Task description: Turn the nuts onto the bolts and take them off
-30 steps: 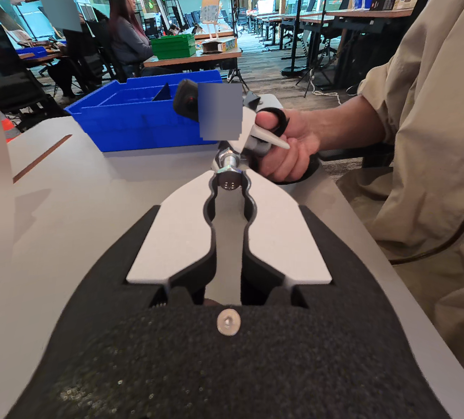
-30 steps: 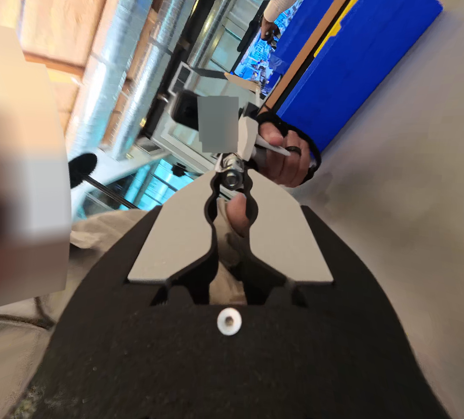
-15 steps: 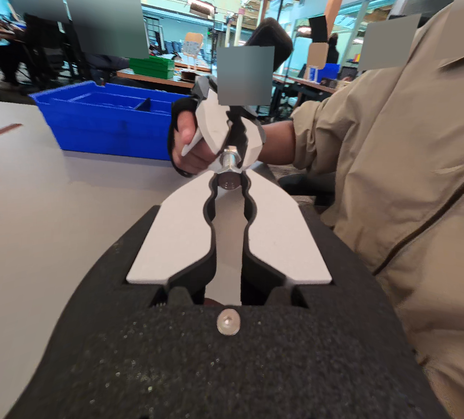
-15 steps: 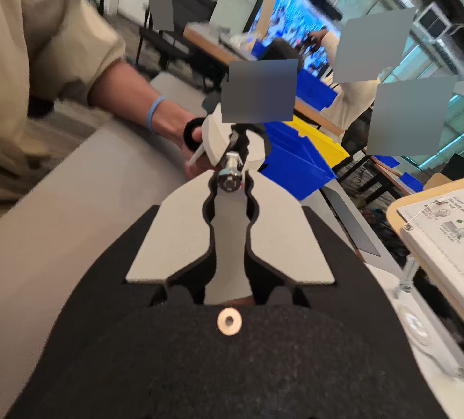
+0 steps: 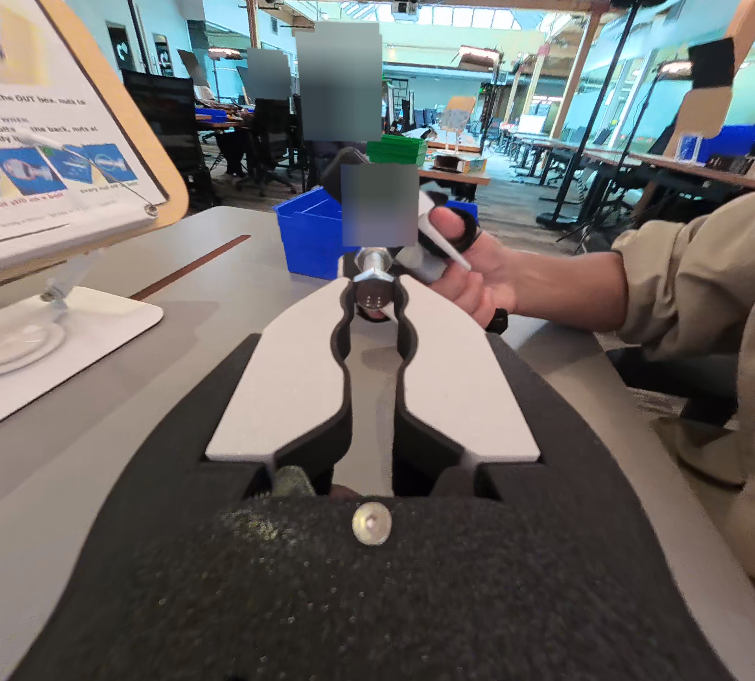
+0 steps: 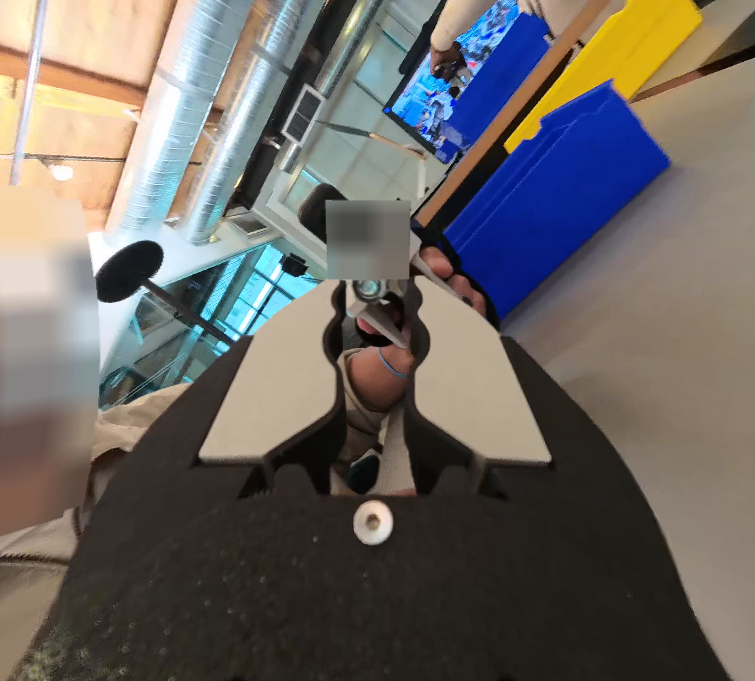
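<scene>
In the left wrist view my left gripper is shut on the head of a silver bolt, held above the grey table. The shaft points away into my right gripper, which a hand holds and a blurred patch mostly covers. In the right wrist view, rolled to one side, my right gripper has its jaws slightly apart around the nut on the bolt's end, with gaps on both sides. The left gripper's white fingers show just behind the nut.
A blue bin stands on the table behind the bolt and shows in the right wrist view next to a yellow bin. An instruction board on a stand is at the left. The person's sleeve is at the right. My two grippers' fingertips are within a few centimetres of each other.
The right gripper has rolled back to the side and its jaws have widened off the nut. The left gripper has swung round while keeping its hold on the bolt head.
</scene>
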`<control>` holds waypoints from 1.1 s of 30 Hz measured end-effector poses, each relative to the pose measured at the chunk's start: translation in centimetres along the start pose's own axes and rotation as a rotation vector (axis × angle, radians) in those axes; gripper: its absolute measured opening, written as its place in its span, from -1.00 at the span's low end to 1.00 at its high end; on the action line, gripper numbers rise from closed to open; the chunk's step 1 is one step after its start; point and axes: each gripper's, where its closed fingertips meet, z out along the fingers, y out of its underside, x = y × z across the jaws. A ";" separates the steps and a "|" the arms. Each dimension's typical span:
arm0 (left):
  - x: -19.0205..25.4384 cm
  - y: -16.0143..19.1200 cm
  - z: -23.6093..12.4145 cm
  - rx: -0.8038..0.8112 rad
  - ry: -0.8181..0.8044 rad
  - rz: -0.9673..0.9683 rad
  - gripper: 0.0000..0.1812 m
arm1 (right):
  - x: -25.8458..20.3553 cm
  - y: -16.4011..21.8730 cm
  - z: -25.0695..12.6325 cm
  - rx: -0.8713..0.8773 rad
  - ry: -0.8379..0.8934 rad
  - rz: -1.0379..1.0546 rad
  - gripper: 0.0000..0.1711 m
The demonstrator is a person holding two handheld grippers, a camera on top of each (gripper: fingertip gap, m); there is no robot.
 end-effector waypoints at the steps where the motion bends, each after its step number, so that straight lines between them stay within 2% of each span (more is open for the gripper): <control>1: -0.1 0.1 0.1 0.005 0.002 -0.004 -0.81 | 0.4 0.1 -0.4 0.000 0.015 -0.010 -0.76; 6: 0.7 1.8 0.9 -0.056 0.019 0.053 -0.81 | 1.1 1.4 -1.2 -0.075 0.041 -0.037 -0.64; 8: 0.8 2.1 1.2 -0.082 0.008 0.074 -0.81 | 1.0 2.3 -1.0 -0.124 0.022 -0.033 -0.77; 10: 1.1 2.3 1.1 -0.098 0.024 0.061 -0.81 | 0.9 2.6 -0.9 -0.142 0.038 -0.101 -0.78; 12: 1.9 2.2 0.7 -0.093 0.103 -0.030 -0.81 | 0.4 3.3 -0.8 -0.199 0.063 -0.323 -0.78; 17: 4.2 2.3 0.2 -0.082 0.284 -0.190 -0.81 | -0.5 5.0 -1.0 -0.292 0.165 -1.223 -0.78; 19: 4.4 2.5 0.1 -0.091 0.286 -0.179 -0.81 | -0.2 5.4 -1.1 -0.285 0.235 -1.417 -0.77; 20: 4.5 2.4 0.0 -0.084 0.294 -0.167 -0.81 | -0.3 5.6 -1.0 -0.278 0.240 -1.408 -0.77; 22: 4.5 2.0 -0.3 -0.054 0.276 -0.142 -0.81 | -1.0 5.7 -0.6 -0.257 0.191 -1.277 -0.62; 26: 3.9 1.5 -0.8 -0.045 0.188 -0.029 -0.81 | -1.2 3.1 -0.8 -0.133 0.155 -0.861 -0.46; 30: 3.6 0.1 -0.6 -0.043 0.068 0.106 -0.81 | -3.0 1.4 -0.2 -0.019 0.017 -0.306 -0.47; 33: 4.7 -2.5 -0.8 0.022 0.075 0.104 -0.81 | -4.0 1.9 0.4 -0.024 -0.003 -0.127 -0.50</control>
